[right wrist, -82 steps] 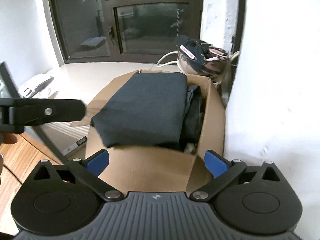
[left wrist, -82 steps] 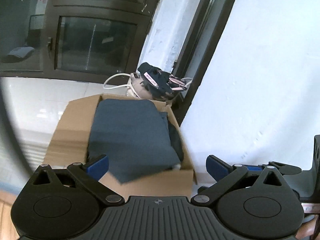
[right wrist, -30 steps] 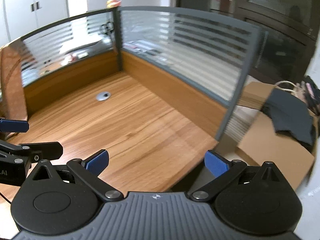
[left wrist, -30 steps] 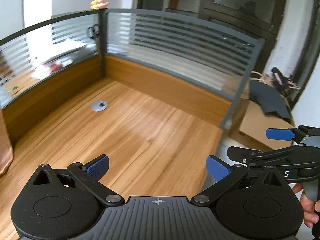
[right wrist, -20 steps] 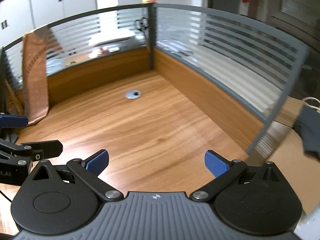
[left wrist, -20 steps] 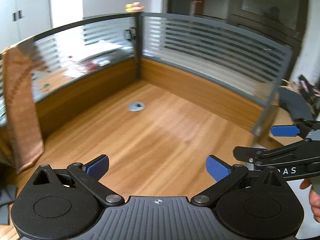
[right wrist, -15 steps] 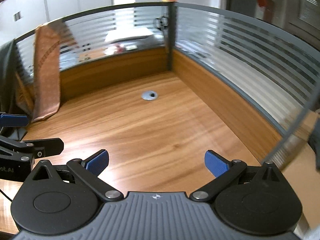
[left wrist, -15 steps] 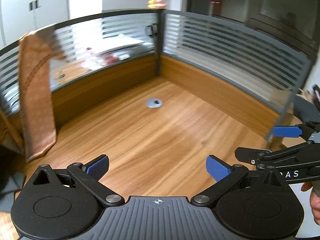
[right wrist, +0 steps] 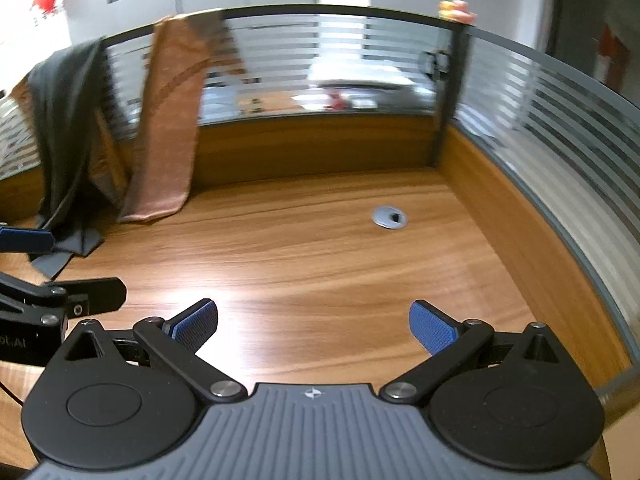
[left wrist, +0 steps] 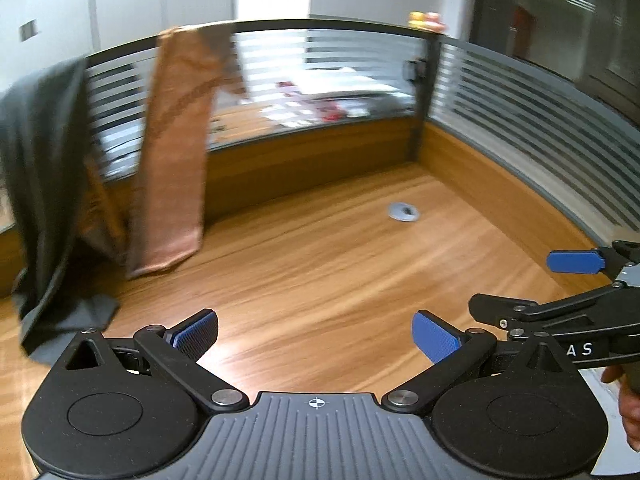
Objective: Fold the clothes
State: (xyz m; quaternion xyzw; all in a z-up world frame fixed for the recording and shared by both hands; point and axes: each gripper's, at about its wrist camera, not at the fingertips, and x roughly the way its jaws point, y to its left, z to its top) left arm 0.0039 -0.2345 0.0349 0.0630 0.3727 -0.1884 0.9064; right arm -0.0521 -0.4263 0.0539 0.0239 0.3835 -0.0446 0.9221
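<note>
A brown patterned garment (left wrist: 172,152) hangs over the glass partition at the back left, its end on the wooden desk (left wrist: 320,272); it also shows in the right wrist view (right wrist: 168,128). A dark grey garment (left wrist: 40,184) hangs beside it on the left, its hem on the desk, also in the right wrist view (right wrist: 64,136). My left gripper (left wrist: 316,334) is open and empty above the desk's near part. My right gripper (right wrist: 314,326) is open and empty, to the right of the left one; it shows at the right edge of the left wrist view (left wrist: 576,292).
A curved striped glass partition (right wrist: 540,104) with a wooden base walls the desk at the back and right. A grey round cable grommet (right wrist: 389,216) sits in the desk toward the back right. White cabinets stand behind the partition.
Both grippers have swung left, from the cardboard box with folded dark clothes to the desk. The hanging brown and grey garments have come into view at the left. Both stay open.
</note>
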